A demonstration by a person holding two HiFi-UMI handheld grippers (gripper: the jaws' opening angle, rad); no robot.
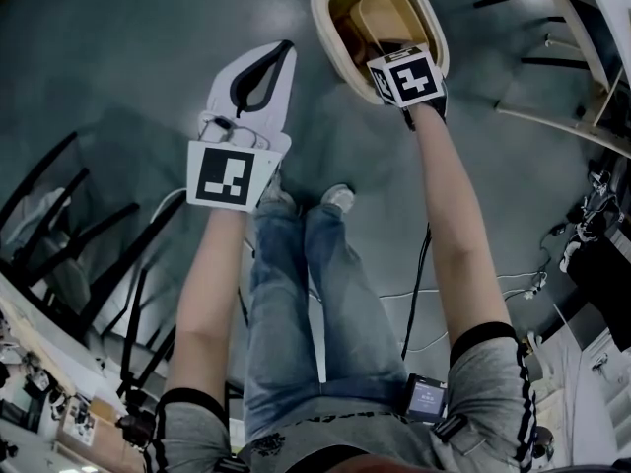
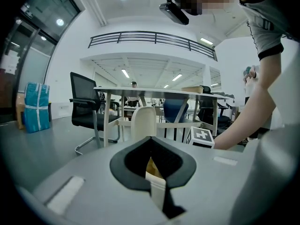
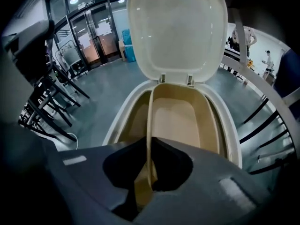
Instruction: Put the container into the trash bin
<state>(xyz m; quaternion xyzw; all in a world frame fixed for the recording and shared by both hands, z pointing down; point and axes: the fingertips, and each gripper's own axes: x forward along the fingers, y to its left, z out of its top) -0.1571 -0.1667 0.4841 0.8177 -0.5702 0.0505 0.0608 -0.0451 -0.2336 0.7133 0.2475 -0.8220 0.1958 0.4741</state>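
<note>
A cream trash bin (image 1: 325,20) stands on the grey floor with its lid (image 3: 176,29) swung up. A beige container (image 1: 386,16) hangs in the bin's mouth. My right gripper (image 1: 402,67) is over the bin, shut on the container's (image 3: 176,121) left wall; that wall runs up between the right gripper's (image 3: 149,170) jaws. My left gripper (image 1: 283,51) is held out to the left of the bin, jaws together and nothing in them. From the left gripper (image 2: 152,146) view I see the bin's lid (image 2: 143,122) and the right gripper's marker cube (image 2: 202,136).
Black chairs (image 1: 69,230) stand at the left. A white table frame (image 1: 582,62) is right of the bin. Cables (image 1: 419,284) lie on the floor by the person's feet. An office chair (image 2: 89,107) and long table (image 2: 154,90) are farther off.
</note>
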